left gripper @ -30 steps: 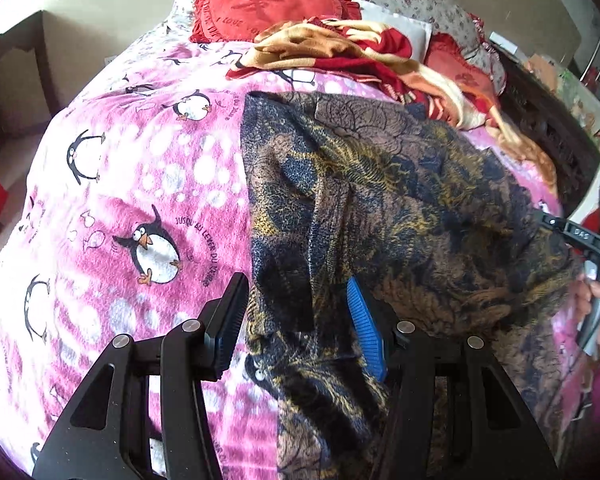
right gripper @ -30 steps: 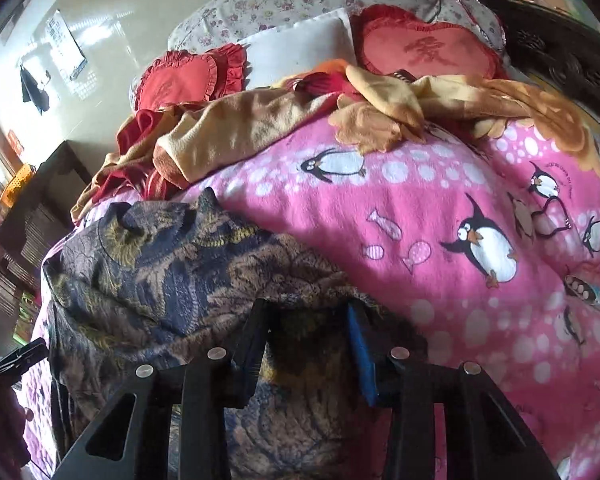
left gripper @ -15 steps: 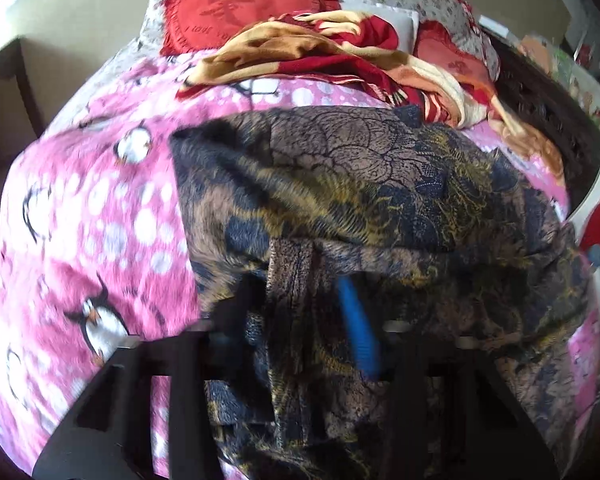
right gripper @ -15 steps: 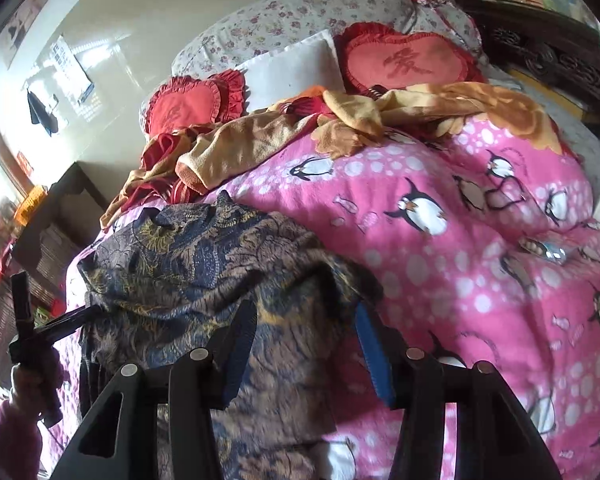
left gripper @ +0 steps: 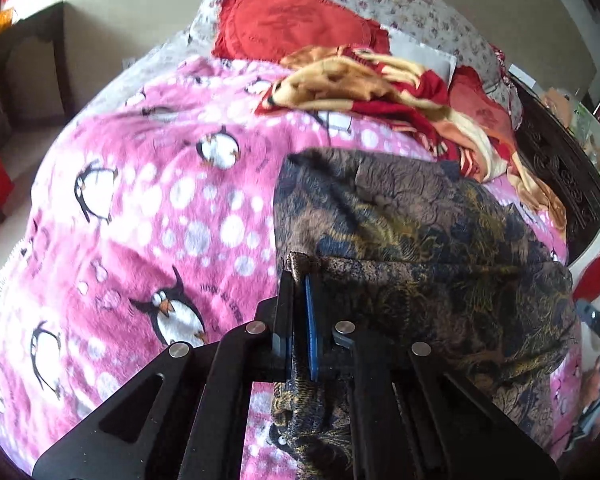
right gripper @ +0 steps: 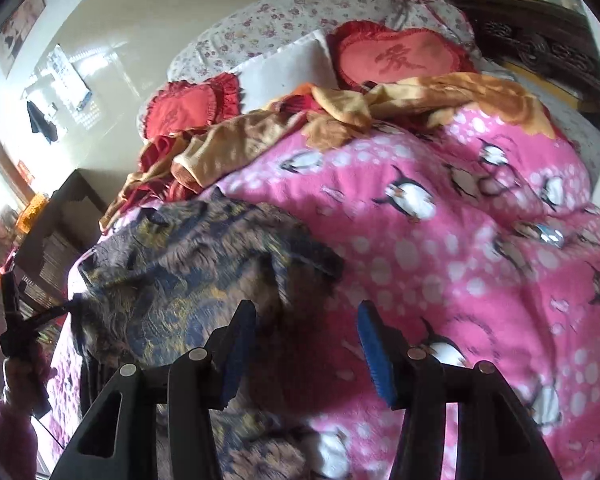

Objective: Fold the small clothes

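Garment (left gripper: 420, 248): fold under way. Left tongs (left gripper: 300, 300) just closed, clamped on its near edge; right tongs (right gripper: 306, 340) apart, garment beside them, nothing held. Next, likely: right grips an edge.

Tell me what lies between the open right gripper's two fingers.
In the right wrist view, the right gripper stands open. Between its fingers lie the right edge of the dark patterned garment and shaded pink penguin blanket; neither finger presses on either.
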Tool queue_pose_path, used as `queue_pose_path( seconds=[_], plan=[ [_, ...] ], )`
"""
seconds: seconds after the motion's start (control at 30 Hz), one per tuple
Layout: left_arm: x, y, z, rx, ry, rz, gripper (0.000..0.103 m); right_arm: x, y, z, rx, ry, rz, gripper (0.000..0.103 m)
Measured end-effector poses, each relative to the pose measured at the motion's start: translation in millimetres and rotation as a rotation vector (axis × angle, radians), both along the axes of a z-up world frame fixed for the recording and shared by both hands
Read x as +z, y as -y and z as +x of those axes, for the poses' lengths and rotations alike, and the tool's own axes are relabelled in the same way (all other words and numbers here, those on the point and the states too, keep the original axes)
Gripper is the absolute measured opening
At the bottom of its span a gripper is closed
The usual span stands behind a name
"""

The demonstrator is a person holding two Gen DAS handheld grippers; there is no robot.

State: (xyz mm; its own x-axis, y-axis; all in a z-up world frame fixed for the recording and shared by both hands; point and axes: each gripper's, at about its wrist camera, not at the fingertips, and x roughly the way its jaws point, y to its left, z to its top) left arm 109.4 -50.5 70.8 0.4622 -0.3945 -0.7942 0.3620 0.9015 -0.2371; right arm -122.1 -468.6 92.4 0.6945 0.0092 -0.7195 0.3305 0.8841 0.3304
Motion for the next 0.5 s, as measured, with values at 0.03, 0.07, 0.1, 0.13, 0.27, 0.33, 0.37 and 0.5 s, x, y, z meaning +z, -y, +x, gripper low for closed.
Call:
queue_pose_path(
  seconds=[0.03,0.07,0.1,0.13,0.27,0.33,0.37,0.5],
  plan=[
    [-2,3,-1,-0.005,0.001,0.011,0.004,2,-2,8,0.008,0.009,-0.01,0.05],
    [-3,7,-4,-0.013,0.004,0.029,0.004,2,-4,14,0.013,0.014,-0.022,0.05],
    [-5,11,-5,-0.021,-0.001,0.049,0.004,0,-6,28,0.011,-0.003,-0.048,0.05],
    [-8,15,-5,-0.023,-0.01,0.065,0.004,-6,-5,40,0.002,-0.045,-0.07,0.05],
    [-6,16,-12,-0.041,-0.036,0.065,0.02,-34,21,65,-0.071,-0.119,0.059,0.055],
    [0,10,-22,-0.065,-0.035,0.031,0.045,-25,24,48,-0.09,-0.078,0.109,0.055],
    [3,7,-28,-0.071,-0.037,0.025,0.051,-21,24,39,-0.086,-0.062,0.115,0.055],
    [6,-8,-59,-0.109,-0.061,0.009,0.055,-9,6,-16,0.032,-0.031,0.123,0.068]
  ],
)
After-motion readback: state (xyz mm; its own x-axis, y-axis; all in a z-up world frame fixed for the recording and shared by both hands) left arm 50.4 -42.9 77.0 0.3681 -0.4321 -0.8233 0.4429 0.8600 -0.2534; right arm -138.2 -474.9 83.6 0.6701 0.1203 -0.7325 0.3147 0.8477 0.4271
